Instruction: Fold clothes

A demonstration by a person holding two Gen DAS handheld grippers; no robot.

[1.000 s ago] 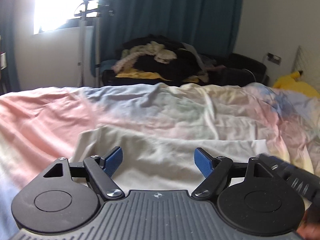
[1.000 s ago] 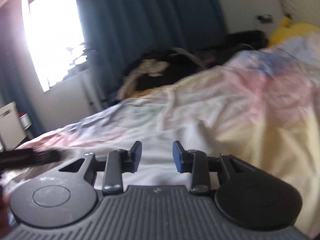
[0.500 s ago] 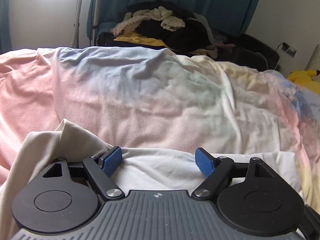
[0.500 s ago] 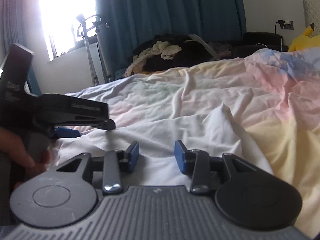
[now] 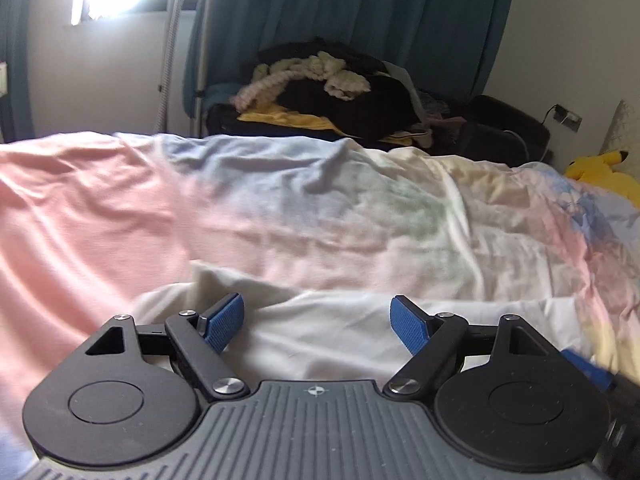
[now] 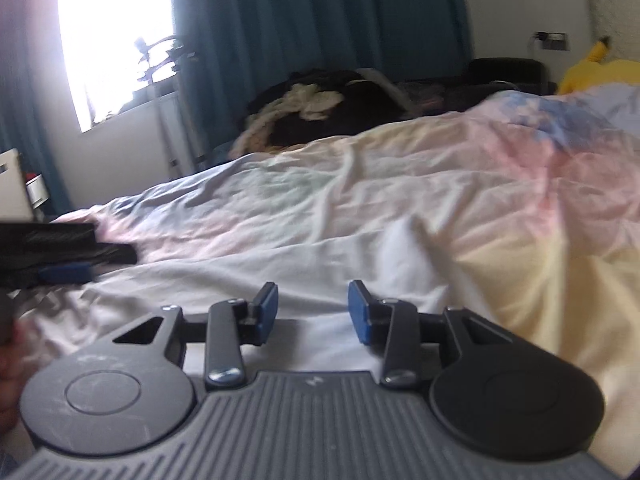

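Note:
A white garment (image 5: 340, 328) lies flat on the bed, its far edge rumpled into a small peak. In the left wrist view my left gripper (image 5: 317, 322) hovers just over it, jaws wide open and nothing between the blue pads. The same white garment (image 6: 280, 272) spreads under my right gripper (image 6: 313, 312) in the right wrist view. Its jaws stand partly open with only cloth showing below the gap, not pinched. The left gripper (image 6: 60, 260) shows as a dark blurred shape at the left edge there.
The bed is covered by a pastel pink, blue and yellow sheet (image 5: 320, 216). Behind it a dark pile of clothes (image 5: 332, 96) sits below teal curtains (image 5: 360, 20). A yellow plush toy (image 5: 604, 168) lies at the right. A bright window (image 6: 112, 36) is at the left.
Both grippers shifted low over the white garment. The left view swung down then back up a little. The right gripper's jaws widened slightly. The left gripper sits lower and farther left in the right view.

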